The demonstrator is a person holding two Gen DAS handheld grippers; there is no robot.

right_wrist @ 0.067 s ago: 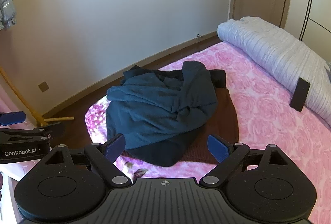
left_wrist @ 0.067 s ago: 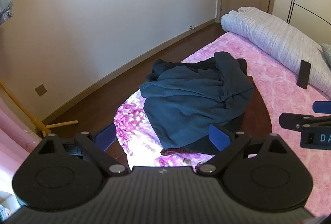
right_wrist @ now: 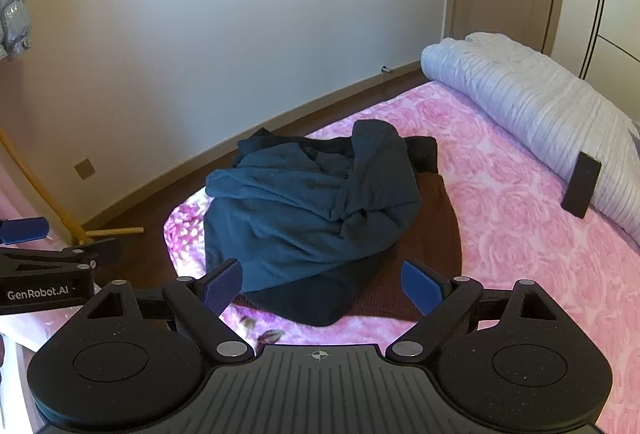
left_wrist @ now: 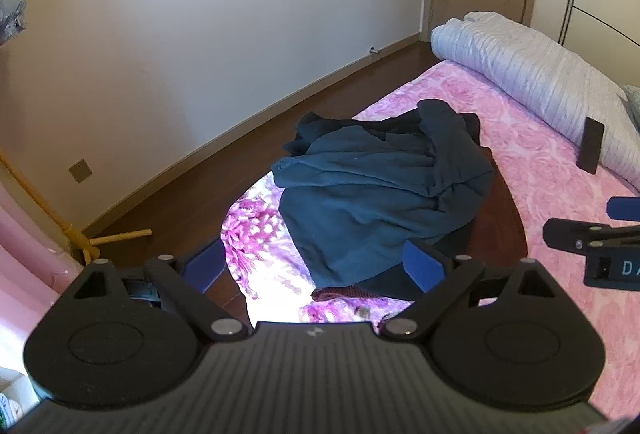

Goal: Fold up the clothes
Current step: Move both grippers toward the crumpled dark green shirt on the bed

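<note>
A crumpled dark teal garment [left_wrist: 380, 189] [right_wrist: 304, 209] lies heaped on a pink rose-patterned bed [left_wrist: 540, 201] [right_wrist: 520, 234], on top of a dark brown piece of clothing [left_wrist: 504, 218] [right_wrist: 432, 234]. A black garment shows under the heap's near edge [right_wrist: 312, 302]. My left gripper [left_wrist: 316, 266] is open and empty, held above the bed's near corner, short of the heap. My right gripper [right_wrist: 320, 284] is open and empty, just before the heap's near edge. Each gripper appears at the side of the other's view.
A rolled white quilt [left_wrist: 540, 81] [right_wrist: 540, 101] lies along the far right of the bed, a black phone-like slab [left_wrist: 590, 149] [right_wrist: 582, 189] leaning on it. Dark wood floor [left_wrist: 180, 201] and a cream wall lie left. A wooden pole stand [left_wrist: 80, 234] stands at the left.
</note>
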